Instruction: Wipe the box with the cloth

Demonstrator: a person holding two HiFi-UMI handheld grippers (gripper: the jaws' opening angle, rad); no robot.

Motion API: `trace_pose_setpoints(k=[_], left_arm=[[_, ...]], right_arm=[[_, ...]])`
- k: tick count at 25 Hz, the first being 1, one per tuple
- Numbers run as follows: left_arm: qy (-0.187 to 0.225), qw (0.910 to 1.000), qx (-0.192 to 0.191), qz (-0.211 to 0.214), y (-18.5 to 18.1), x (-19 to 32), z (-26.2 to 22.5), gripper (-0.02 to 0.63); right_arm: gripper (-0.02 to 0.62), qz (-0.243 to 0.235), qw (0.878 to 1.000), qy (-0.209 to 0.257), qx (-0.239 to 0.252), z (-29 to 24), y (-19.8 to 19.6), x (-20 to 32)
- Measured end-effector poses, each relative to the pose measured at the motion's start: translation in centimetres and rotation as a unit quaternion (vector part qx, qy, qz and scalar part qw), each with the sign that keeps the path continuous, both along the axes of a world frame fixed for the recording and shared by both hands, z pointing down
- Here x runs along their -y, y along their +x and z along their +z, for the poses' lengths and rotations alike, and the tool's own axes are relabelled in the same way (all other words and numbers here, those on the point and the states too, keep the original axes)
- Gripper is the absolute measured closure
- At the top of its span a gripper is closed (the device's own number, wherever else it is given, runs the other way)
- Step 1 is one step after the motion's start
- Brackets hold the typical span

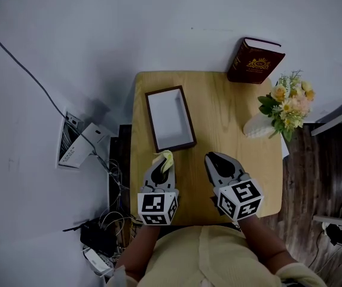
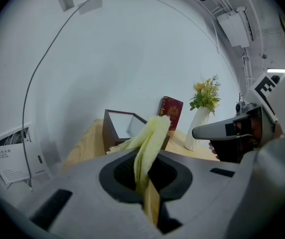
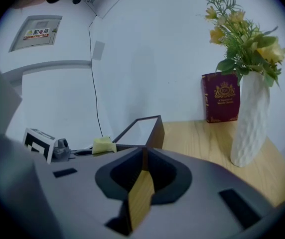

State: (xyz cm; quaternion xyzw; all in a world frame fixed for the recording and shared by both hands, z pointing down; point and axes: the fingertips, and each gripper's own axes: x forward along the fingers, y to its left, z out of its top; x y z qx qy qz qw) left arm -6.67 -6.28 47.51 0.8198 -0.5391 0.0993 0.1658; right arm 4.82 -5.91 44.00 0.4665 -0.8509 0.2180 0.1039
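Observation:
A dark-framed box [image 1: 170, 118] with a white inside lies open on the left half of the wooden table [image 1: 231, 136]. My left gripper [image 1: 161, 161] is shut on a yellow cloth [image 1: 165, 158] just in front of the box's near end. In the left gripper view the cloth [image 2: 150, 138] sticks up from the jaws toward the box [image 2: 122, 126]. My right gripper [image 1: 214, 160] hovers beside it to the right, over bare wood, jaws nearly together with nothing between them. The right gripper view shows the box [image 3: 145, 128] ahead to the left and the cloth [image 3: 103, 145].
A dark red book [image 1: 255, 60] stands at the table's far right corner. A white vase of flowers [image 1: 278, 109] sits at the right edge. Cables and a white device [image 1: 78, 139] lie on the floor at the left.

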Motion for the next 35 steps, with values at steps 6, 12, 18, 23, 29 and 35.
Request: trace_pose_setpoints(k=[6,12,18,23,29,35], left_arm=[[-0.013,0.9996,-0.006,0.023,1.6,0.9,0.7,0.578],[-0.025,0.9982,-0.011,0.053,3.8,1.6,1.1,0.577],[-0.028,0.9959,-0.012,0.086,6.4,2.0,1.4,0.577],[-0.035,0.9931,-0.006,0.112,8.0,2.0,1.7,0.577],[-0.038,0.9903,0.004,0.133,9.2,1.9,1.8,0.577],[-0.021,0.9890,-0.007,0.146,9.6,1.1,-0.5,0.577]], right_arm=[[0.546,0.005,1.000,-0.016,-0.006,1.1,0.6,-0.4],[0.546,0.011,0.999,-0.033,-0.011,2.2,1.2,-0.7],[0.546,0.021,0.999,-0.043,-0.011,2.7,2.0,-0.9],[0.546,0.029,0.998,-0.046,-0.012,2.8,2.8,-0.9],[0.546,0.032,0.998,-0.047,-0.013,2.8,3.5,-0.9],[0.546,0.030,0.999,-0.043,-0.013,2.6,3.8,-0.7]])
